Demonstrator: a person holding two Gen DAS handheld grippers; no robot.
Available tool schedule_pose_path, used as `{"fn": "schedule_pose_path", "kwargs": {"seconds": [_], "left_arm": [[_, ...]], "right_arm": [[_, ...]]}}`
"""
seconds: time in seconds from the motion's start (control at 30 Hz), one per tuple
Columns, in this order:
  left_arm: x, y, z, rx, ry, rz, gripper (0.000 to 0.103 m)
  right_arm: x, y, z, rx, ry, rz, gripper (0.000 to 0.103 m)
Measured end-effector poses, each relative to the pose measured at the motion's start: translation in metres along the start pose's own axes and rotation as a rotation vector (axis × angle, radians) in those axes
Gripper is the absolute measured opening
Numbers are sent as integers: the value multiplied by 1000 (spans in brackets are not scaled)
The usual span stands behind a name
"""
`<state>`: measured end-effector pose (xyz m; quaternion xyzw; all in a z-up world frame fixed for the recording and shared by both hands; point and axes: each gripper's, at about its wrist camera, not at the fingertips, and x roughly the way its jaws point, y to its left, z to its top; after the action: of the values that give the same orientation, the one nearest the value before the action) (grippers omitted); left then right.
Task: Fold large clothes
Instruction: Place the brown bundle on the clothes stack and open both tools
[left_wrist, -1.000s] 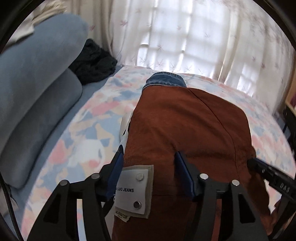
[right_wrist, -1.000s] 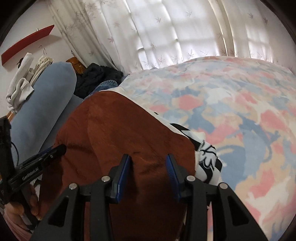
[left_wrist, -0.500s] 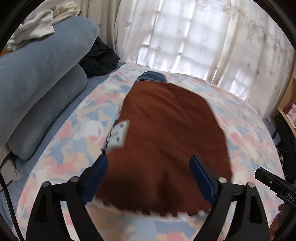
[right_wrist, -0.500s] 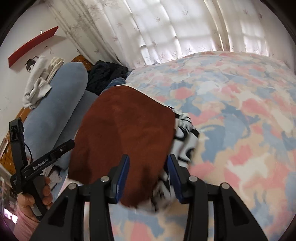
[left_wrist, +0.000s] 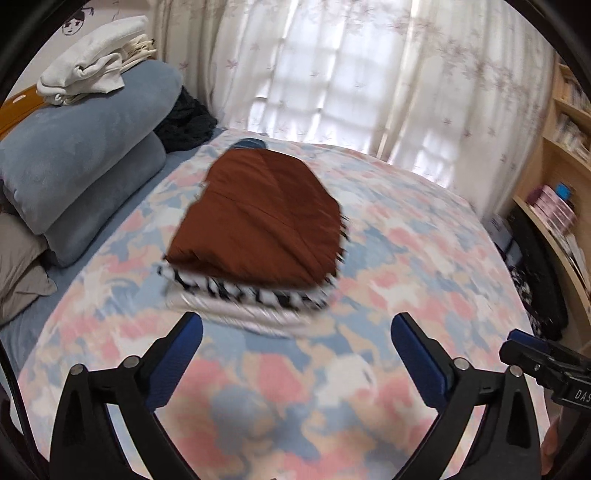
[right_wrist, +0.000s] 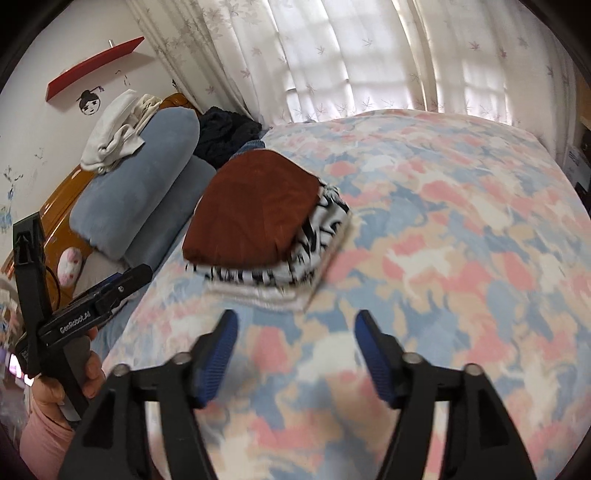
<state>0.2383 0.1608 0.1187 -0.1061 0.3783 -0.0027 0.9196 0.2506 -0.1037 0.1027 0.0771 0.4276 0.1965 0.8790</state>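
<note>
Trousers (left_wrist: 258, 218), rust-brown and folded, top the clothes pile (right_wrist: 273, 273) on the bed (left_wrist: 424, 258). Your left gripper (left_wrist: 295, 354) and right gripper (right_wrist: 293, 350) hang spread and empty; square any loose edge gently.

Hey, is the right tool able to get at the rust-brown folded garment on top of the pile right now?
Probably yes. The right tool is open and empty, the rust-brown garment tops the pile, and only bare bedspread lies between them. The left tool stays off to the side.
</note>
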Motion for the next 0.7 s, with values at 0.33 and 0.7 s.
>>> {"fn": "schedule_pose_path", "kwargs": {"seconds": [0.33,0.7], "left_arm": [[-57,-69,-85,83,-62,8,102],[-51,-119,-181,124,-53,17,102]], "right_arm": [[-62,-39,-84,12,-13,-47,72],[-77,-75,-171,98,-163,-149,94]]}}
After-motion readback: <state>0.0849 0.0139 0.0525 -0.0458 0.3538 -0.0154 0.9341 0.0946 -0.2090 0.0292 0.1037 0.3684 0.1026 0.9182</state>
